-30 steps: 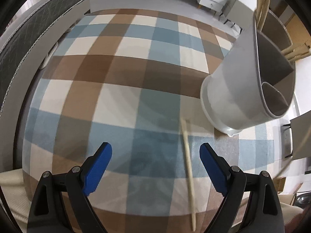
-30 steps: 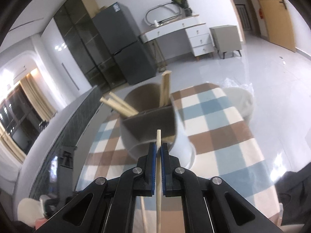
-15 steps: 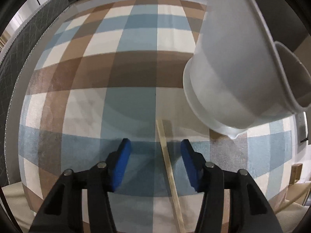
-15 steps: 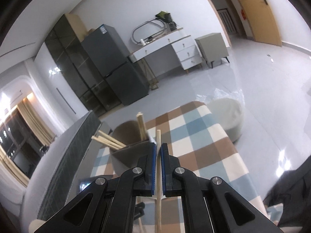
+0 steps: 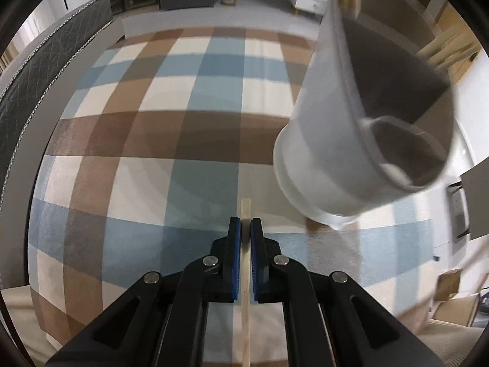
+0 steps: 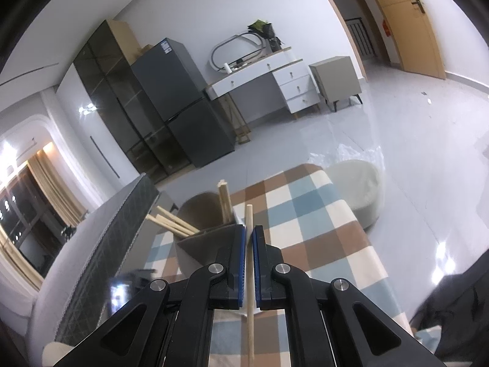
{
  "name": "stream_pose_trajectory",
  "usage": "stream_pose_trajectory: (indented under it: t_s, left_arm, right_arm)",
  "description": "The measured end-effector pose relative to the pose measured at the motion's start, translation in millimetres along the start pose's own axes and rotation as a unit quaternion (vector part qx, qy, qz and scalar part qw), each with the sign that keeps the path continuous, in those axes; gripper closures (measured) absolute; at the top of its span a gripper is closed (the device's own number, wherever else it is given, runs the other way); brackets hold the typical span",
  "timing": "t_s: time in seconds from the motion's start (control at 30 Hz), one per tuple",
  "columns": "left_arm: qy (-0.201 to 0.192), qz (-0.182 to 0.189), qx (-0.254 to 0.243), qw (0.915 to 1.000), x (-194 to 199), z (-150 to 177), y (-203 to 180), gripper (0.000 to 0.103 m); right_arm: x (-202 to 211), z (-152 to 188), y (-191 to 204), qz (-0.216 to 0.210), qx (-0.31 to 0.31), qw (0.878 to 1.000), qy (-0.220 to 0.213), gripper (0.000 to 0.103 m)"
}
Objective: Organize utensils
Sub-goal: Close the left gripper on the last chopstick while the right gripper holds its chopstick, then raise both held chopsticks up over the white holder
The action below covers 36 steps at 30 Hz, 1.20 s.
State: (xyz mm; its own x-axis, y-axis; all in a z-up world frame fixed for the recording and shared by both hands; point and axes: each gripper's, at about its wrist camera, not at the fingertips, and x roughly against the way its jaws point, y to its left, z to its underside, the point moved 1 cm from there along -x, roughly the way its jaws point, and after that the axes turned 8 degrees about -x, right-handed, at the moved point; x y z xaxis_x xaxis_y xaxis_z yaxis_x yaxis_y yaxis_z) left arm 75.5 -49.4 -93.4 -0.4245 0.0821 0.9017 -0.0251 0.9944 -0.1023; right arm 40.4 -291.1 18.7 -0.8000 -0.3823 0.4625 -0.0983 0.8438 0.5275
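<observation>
A chopstick (image 5: pixel 245 278) is being held on the tablecloth (image 5: pixel 183 140), left of the holder (image 5: pixel 351 140) with chopsticks inside.

Left gripper (image 5: pixel 245 229): matte black linkage arms with triangular cut-outs, round silver pivot pins at the joints, narrow blue ribbed pads lining the jaws. Right gripper (image 6: pixel 249 235): same build, black arms, four silver pins in view, blue pads with fine ridges on their inner faces. No cables or printed markings in either view. No sleeve or hand in view.
</observation>
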Motion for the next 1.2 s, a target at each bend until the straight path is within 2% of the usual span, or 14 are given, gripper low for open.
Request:
stream_pose_trajectory:
  t_s: [0.17, 0.23, 0.47, 0.6, 0.73, 0.9, 1.0, 1.2]
  left_arm:
    - [-0.044, 0.033, 0.001, 0.9985, 45.1, 10.7, 1.5, 0.101]
    - [-0.068, 0.04, -0.004, 0.9969, 63.4, 5.6, -1.7, 0.101]
    - [-0.124, 0.055, -0.037, 0.99, 97.7, -2.8, -11.0, 0.102]
    - [-0.132, 0.058, -0.047, 0.9884, 104.0, -1.9, -8.9, 0.102]
    - [-0.131, 0.077, -0.034, 0.9878, 110.9, -2.3, -1.7, 0.102]
    - [-0.146, 0.09, -0.026, 0.9848, 131.1, -8.9, 1.0, 0.102]
    - [-0.171, 0.104, -0.017, 0.9796, 149.6, -19.5, 3.6, 0.102]
    - [-0.235, 0.126, -0.001, 0.9637, 191.2, -51.9, 7.1, 0.102]
  right_arm:
    - [2.8, 7.8, 11.6, -0.004, 0.027, 1.0, -0.001, 0.099]
    - [3.1, 11.0, 14.5, -0.005, 0.034, 0.999, 0.001, 0.099]
    - [7.3, 24.9, 26.2, 0.0, 0.064, 0.998, 0.003, 0.099]
    - [8.5, 31.0, 29.2, 0.005, 0.074, 0.997, 0.004, 0.099]
    - [9.5, 34.2, 32.2, 0.007, 0.08, 0.997, 0.003, 0.099]
    - [15.6, 34.7, 42.4, -0.009, 0.083, 0.996, -0.004, 0.099]
    - [19.0, 28.6, 54.9, -0.019, 0.097, 0.995, -0.015, 0.099]
    - [26.5, 6.3, 80.4, -0.04, 0.115, 0.991, -0.047, 0.099]
